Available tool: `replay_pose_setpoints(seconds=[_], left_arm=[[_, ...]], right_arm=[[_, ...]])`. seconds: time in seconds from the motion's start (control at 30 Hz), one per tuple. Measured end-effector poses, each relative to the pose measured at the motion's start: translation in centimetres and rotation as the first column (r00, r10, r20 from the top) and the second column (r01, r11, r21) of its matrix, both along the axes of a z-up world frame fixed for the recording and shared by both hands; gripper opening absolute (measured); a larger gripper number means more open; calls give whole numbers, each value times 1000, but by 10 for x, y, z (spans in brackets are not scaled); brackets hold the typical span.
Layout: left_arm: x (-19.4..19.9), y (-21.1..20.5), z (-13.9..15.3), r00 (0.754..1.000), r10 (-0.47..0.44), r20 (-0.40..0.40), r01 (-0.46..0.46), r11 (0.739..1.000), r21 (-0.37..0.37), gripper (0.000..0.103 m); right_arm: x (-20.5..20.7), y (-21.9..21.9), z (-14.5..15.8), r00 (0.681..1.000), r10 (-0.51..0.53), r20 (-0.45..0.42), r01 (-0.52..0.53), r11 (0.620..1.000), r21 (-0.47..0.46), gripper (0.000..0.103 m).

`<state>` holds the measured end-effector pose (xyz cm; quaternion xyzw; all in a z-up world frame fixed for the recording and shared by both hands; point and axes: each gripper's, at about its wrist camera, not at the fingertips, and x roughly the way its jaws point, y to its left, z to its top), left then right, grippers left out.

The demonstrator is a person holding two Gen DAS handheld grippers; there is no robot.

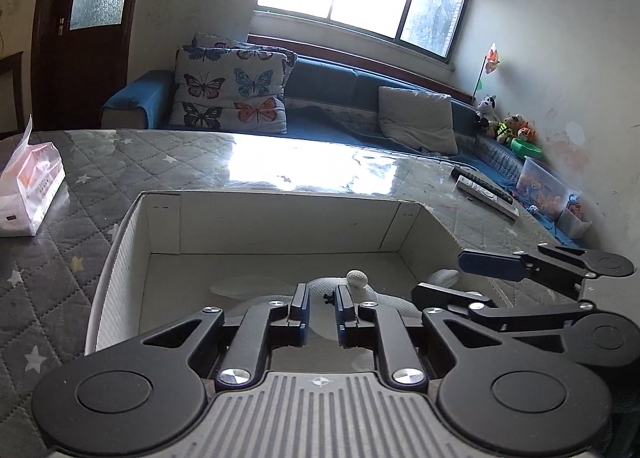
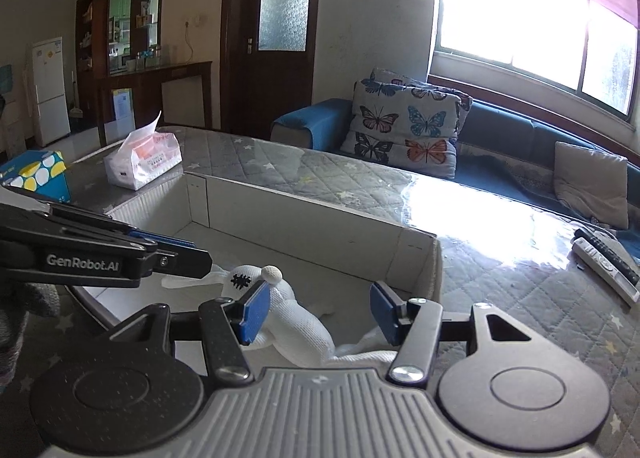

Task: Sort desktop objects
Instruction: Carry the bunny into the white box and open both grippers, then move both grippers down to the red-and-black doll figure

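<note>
A white knitted plush toy (image 1: 356, 278) (image 2: 296, 318) with a round nose and a black stitched eye lies inside an open white cardboard box (image 1: 280, 194) (image 2: 320, 218) on the quilted grey table. My left gripper (image 1: 322, 290) (image 2: 200, 252) hangs over the toy at the box's near side. Its blue pads stand a little apart, with the toy showing below the gap. My right gripper (image 2: 320, 292) (image 1: 438, 276) is open wide astride the toy's body. Its left pad sits close by the toy's head and its right pad is clear of the toy.
A soft tissue pack (image 1: 28, 194) (image 2: 144, 162) lies left of the box, with a blue dotted carton (image 2: 36, 174) nearer. Two remotes (image 1: 486, 194) (image 2: 604, 262) rest at the table's right edge. A blue sofa with cushions runs behind.
</note>
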<state>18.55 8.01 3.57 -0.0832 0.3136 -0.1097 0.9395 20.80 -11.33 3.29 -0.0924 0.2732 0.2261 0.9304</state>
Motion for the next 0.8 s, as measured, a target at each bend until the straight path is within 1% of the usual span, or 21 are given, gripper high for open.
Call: replay_pose_setpoints(seconds=[0.07, 0.13, 0.2, 0.23, 0.27, 0.3, 0.33, 0.37, 0.5, 0.57, 0.63, 0.8], left_arm=[[-3, -2, 3, 1000, 1, 6, -1, 1000, 6, 19], [-7, -5, 6, 1000, 0, 12, -1, 1000, 15, 21], [-12, -9, 8, 1000, -3, 18, 3, 1000, 24, 24], [-15, -11, 9, 1000, -4, 22, 3, 1000, 26, 26], [-18, -12, 10, 1000, -4, 24, 4, 1000, 28, 28], [-20, -13, 11, 1000, -6, 27, 5, 1000, 28, 29], [-23, -15, 13, 1000, -7, 29, 6, 1000, 27, 30], [-25, -15, 13, 1000, -8, 29, 7, 1000, 26, 30], [-38, -20, 15, 999, -22, 34, 21, 1000, 19, 31], [-45, -22, 15, 999, -27, 38, 26, 1000, 15, 32], [-52, -23, 15, 999, -31, 43, 30, 1000, 8, 32], [-65, -29, 14, 999, -38, 38, 38, 999, 3, 32]], right_arm=[[-4, -4, 2, 1000, -3, 0, 3, 1000, 10, 60], [-10, -7, 5, 1000, -3, 8, 3, 1000, 15, 64], [-15, -9, 8, 1000, -2, 16, 2, 1000, 16, 66], [-20, -10, 9, 1000, -1, 20, 0, 1000, 21, 70], [-23, -11, 10, 1000, 1, 24, -1, 1000, 23, 73], [-29, -13, 11, 999, 6, 34, -7, 1000, 23, 76], [-34, -13, 11, 999, 9, 42, -10, 1000, 21, 76], [-39, -14, 12, 999, 11, 47, -12, 1000, 19, 77], [-60, -21, 13, 998, 19, 61, -20, 999, 28, 87], [-71, -25, 13, 997, 11, 72, -14, 999, 29, 89], [-80, -29, 12, 997, -1, 80, -2, 1000, 29, 97], [-100, -39, 10, 996, -10, 84, 6, 999, 44, 100]])
